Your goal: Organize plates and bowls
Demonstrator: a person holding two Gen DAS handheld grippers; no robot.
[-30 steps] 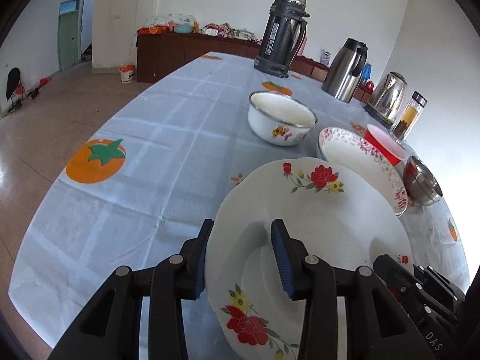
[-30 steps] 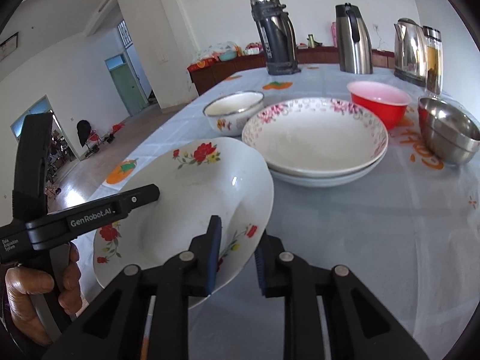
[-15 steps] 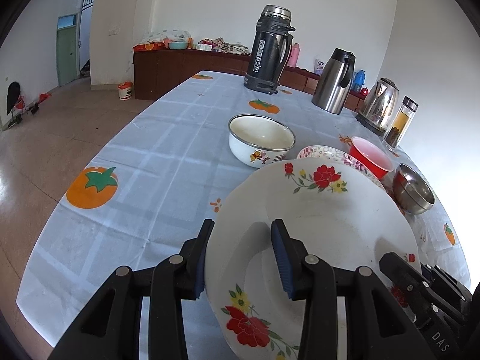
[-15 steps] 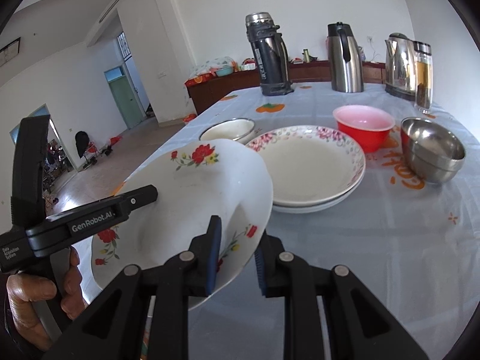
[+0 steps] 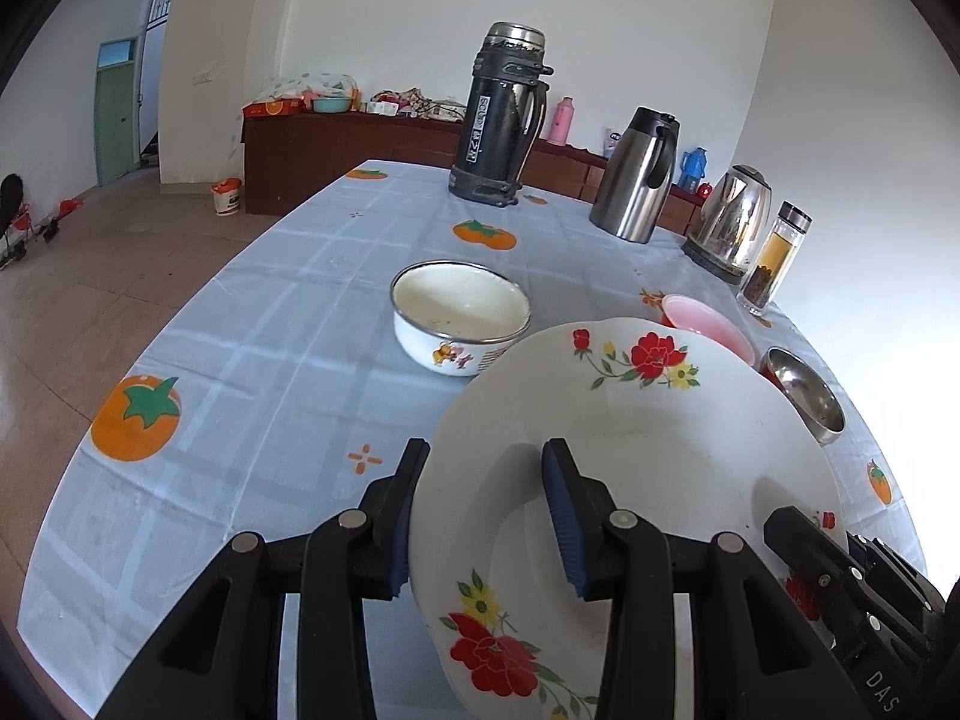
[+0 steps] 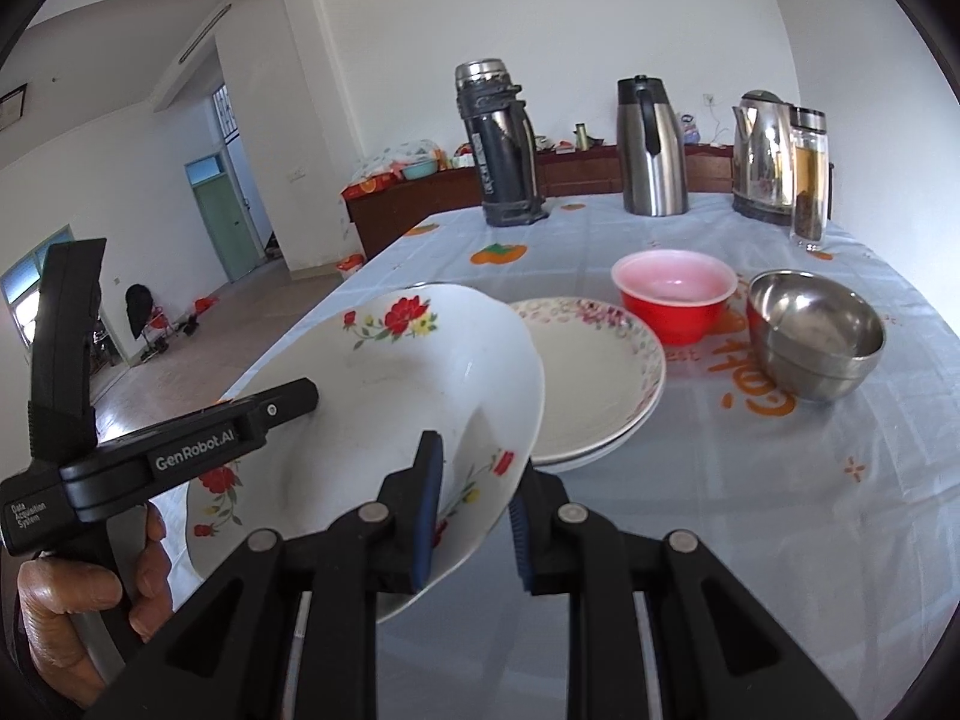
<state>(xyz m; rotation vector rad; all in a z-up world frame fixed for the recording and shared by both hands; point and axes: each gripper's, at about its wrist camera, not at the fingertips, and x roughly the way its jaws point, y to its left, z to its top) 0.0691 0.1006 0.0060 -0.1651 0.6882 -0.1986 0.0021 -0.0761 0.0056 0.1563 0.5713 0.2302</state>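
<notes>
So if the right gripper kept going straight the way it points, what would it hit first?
Probably the stacked plates on the table just ahead of the right gripper. It is shut on the flowered plate's rim, so that plate's edge might touch first; depth is unclear.

Table (image 6: 780,516) bears stacked plates (image 6: 600,372), enamel bowl (image 5: 459,318), red bowl (image 6: 675,300), steel bowls (image 6: 816,336)

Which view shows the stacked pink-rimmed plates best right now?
The right wrist view: the stacked pink-rimmed plates lie in plain sight beside the red bowl. In the left wrist view, the lifted flowered plate hides them completely.
</notes>
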